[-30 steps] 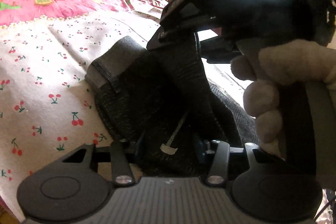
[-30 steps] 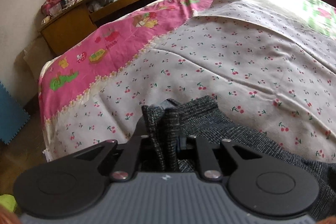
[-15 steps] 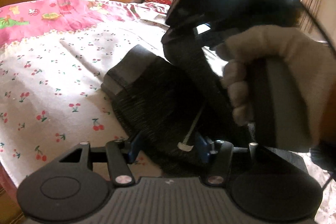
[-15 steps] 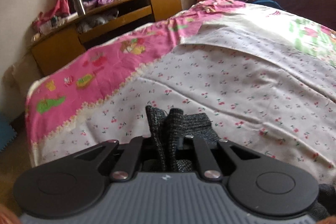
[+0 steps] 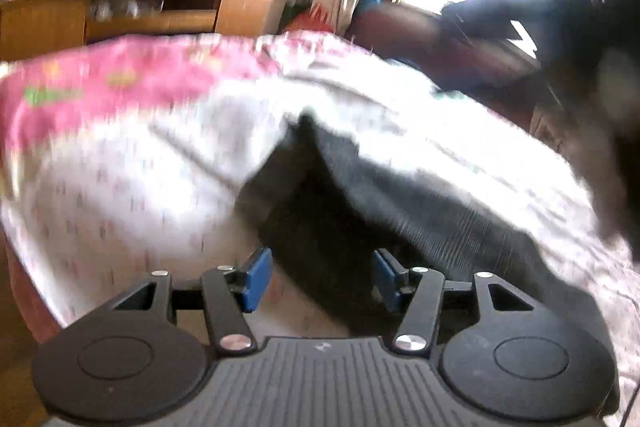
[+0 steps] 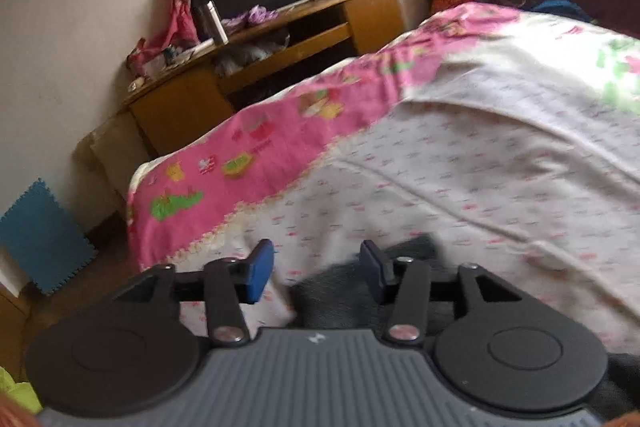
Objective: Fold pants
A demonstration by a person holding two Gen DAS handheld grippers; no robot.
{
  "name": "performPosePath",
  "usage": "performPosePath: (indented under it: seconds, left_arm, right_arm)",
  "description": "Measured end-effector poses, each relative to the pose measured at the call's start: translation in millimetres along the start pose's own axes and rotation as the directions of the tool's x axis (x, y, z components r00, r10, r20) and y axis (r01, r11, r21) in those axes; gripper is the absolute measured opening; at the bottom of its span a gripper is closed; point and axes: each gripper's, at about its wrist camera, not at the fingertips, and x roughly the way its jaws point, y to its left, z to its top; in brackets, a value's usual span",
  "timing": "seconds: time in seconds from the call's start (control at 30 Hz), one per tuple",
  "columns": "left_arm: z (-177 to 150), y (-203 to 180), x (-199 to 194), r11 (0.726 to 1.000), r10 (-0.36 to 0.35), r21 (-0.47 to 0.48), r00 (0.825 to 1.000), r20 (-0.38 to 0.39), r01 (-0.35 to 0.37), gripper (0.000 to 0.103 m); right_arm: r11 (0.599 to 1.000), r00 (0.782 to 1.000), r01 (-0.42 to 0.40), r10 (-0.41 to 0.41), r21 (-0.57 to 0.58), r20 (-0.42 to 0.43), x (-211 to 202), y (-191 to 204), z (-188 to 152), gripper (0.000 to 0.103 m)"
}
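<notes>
My left gripper (image 5: 318, 277) hangs over the bed (image 5: 120, 187) with its blue fingers (image 5: 256, 279) spread and pressing on nothing. The dark grey pants (image 5: 360, 195) lie between and beyond them, running toward the bed's right edge. Everything is blurred.

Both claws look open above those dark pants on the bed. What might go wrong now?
The pants lie bunched with a raised ridge, so the fold may slump or crease. The right gripper, jaws opening, hangs just over the cloth and might snag it. The left gripper is open above the pants; regrasping could catch the bedsheet too.
</notes>
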Motion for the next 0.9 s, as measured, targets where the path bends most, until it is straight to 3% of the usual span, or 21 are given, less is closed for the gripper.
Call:
performPosePath:
  seconds: [0.1,0.17,0.27,0.33,0.4,0.57,0.63,0.77,0.9]
  left_arm:
    - [23,-15,-2,0.996,-0.033,0.086,0.994,0.100,0.025,0.074]
    - [41,-28,5,0.984,-0.011,0.175,0.985,0.174,-0.020,0.077]
    - [62,-25,23,0.983,0.035,0.168,0.975,0.220,-0.074,0.079]
    - [74,-19,37,0.989,0.071,0.113,0.976,0.207,-0.096,0.078]
    - [81,-19,47,0.987,0.078,0.120,0.972,0.222,-0.107,0.078]
    - [88,-24,81,0.983,0.105,0.139,0.987,0.124,-0.123,0.078]
    - [83,-18,76,0.986,0.105,0.115,0.989,0.106,-0.117,0.078]
    - [73,-3,64,0.990,0.082,0.110,0.995,0.056,-0.088,0.078]
    - [65,-7,68,0.984,0.068,0.165,0.998,0.010,-0.069,0.082]
  right_arm:
    - [0.993,0.993,0.120,-0.120,-0.008,0.004,-37,-40,-14,0.051]
    - [0.980,0.980,0.198,-0.197,0.028,-0.028,-54,-69,-27,0.051]
    - [0.969,0.974,0.219,-0.210,0.115,-0.082,-71,-99,-50,0.052]
    - [0.972,0.977,0.207,-0.199,0.108,-0.083,-73,-101,-61,0.053]
    - [0.981,0.983,0.179,-0.175,0.075,-0.058,-68,-94,-68,0.053]
    - [0.996,0.994,0.065,-0.060,0.052,-0.095,-30,-75,-73,0.053]
    - [0.999,0.994,0.029,-0.026,0.024,-0.104,-26,-61,-78,0.053]
    - [0.985,0.997,-0.027,0.015,-0.170,-0.075,-14,-18,-90,0.056]
    - [0.933,0.997,-0.017,-0.012,-0.359,-0.078,2,15,-110,0.056]
